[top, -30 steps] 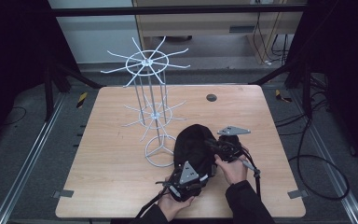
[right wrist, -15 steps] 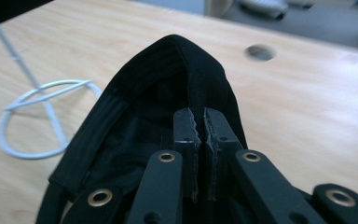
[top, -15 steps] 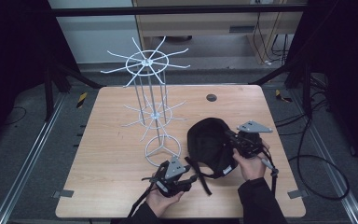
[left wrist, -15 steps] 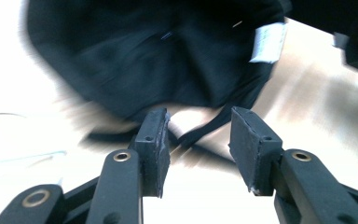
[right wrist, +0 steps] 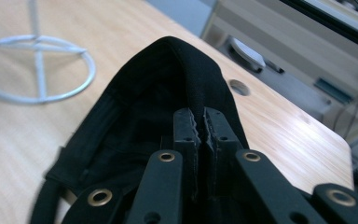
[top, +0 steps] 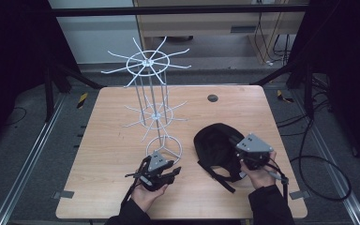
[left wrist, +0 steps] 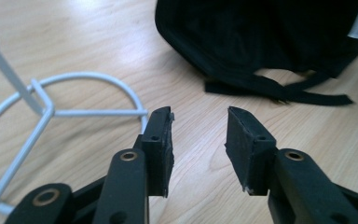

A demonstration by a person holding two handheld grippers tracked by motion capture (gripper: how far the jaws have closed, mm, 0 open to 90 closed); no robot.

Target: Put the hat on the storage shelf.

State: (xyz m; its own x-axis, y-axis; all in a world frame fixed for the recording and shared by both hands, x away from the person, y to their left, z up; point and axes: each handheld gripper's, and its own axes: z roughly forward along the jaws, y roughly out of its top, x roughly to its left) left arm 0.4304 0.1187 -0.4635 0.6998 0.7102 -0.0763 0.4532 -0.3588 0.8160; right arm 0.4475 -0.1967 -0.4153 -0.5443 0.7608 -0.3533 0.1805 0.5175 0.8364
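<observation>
The right gripper [right wrist: 200, 128] is clamped on the edge of a black cap [top: 215, 143], its two jaws pressed together with a fold of the dark fabric pinched between them, while the left gripper [left wrist: 199, 126] hangs free just above the table [top: 112, 140] with its jaws apart and nothing between them — they have just been closing a little, on air alone. Seen from the left gripper, the cap lies ahead and to the right, near but not touching, with its strap [left wrist: 279, 91] trailing flat on the wood toward the jaws; the round base ring of the white wire rack [top: 152, 112] sits just beside that gripper on its other side. From the right gripper the cap spreads forward from the jaws, its rim rising in a soft peak above the pinch, and the rack's base ring lies well off to the left. The cap looks light and limp: the cloth sags and folds wherever it is not supported, so one pinch will carry it but will let the crown droop and swing. It should not slip much, since the fabric is matte, and it is not fragile. The firmest hold is likely on the stitched rim or the band where the strap joins — a second grip there by the free gripper, opposite the first, would spread the opening and keep it from collapsing near the rack's thin hooks, which could snag the strap.
</observation>
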